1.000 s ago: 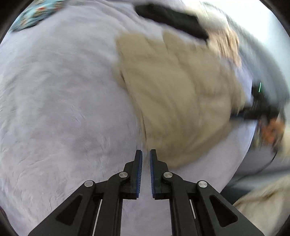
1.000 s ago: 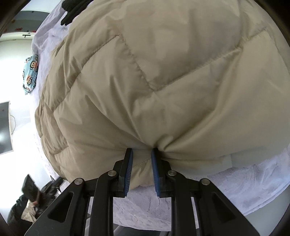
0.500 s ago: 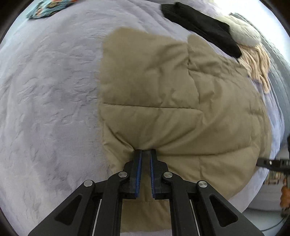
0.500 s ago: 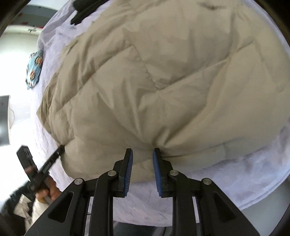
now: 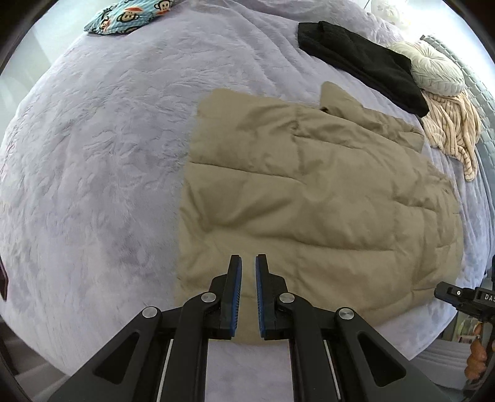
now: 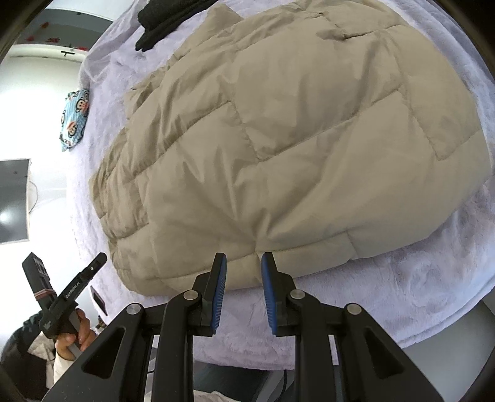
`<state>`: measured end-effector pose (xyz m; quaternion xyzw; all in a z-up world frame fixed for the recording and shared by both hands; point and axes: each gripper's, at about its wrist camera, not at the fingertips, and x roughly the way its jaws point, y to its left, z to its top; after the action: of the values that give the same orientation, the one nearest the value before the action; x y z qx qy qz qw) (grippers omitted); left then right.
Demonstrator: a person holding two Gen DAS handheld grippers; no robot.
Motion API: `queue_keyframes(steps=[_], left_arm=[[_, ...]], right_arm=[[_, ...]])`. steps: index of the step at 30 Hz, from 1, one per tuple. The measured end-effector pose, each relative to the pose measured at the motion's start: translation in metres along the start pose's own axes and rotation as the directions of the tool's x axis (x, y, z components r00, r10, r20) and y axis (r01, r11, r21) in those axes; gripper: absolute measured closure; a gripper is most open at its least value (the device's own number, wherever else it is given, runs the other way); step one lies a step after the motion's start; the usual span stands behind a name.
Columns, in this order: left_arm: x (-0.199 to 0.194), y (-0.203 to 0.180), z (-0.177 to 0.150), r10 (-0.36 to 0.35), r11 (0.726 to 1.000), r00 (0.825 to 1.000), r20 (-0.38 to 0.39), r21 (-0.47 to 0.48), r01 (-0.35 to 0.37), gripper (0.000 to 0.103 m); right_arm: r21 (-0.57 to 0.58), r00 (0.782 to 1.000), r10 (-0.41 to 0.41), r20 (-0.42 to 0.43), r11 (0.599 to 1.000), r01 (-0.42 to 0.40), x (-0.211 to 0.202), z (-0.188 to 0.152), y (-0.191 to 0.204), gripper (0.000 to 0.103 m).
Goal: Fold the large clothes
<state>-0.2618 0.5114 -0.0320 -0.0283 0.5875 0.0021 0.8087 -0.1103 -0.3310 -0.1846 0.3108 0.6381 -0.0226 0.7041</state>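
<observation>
1. Two grippers hover at the near hem of the beige quilted puffer jacket (image 5: 315, 198), lying flat on the lilac plush bedspread (image 5: 92, 173).
2. Left gripper (image 5: 248, 263) is clenched and empty; right gripper (image 6: 243, 263) is opening, free of the hem.
3. The jacket's long axis runs away from both; the right looks nearer.

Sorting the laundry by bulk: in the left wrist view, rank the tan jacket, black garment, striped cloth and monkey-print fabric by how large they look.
1. Tan jacket
2. Black garment
3. Striped cloth and monkey-print fabric: look alike, and the fabric is cropped.
</observation>
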Motion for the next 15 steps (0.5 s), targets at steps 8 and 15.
queue_keyframes(steps=[8,15], left_arm=[[-0.006,-0.052,-0.023,0.017,1.0,1.0,-0.013,-0.025,-0.017,0.092],[-0.017,-0.079,-0.05,0.076,0.991,0.997,0.011,-0.108,-0.074,0.001]], right_arm=[[-0.098,0.999,0.008,-0.034,0.995,-0.011,-0.021,0.009,-0.011,0.061],[-0.18,0.997,-0.012,-0.081,0.984,-0.003,-0.033,0.011,-0.023,0.056]])
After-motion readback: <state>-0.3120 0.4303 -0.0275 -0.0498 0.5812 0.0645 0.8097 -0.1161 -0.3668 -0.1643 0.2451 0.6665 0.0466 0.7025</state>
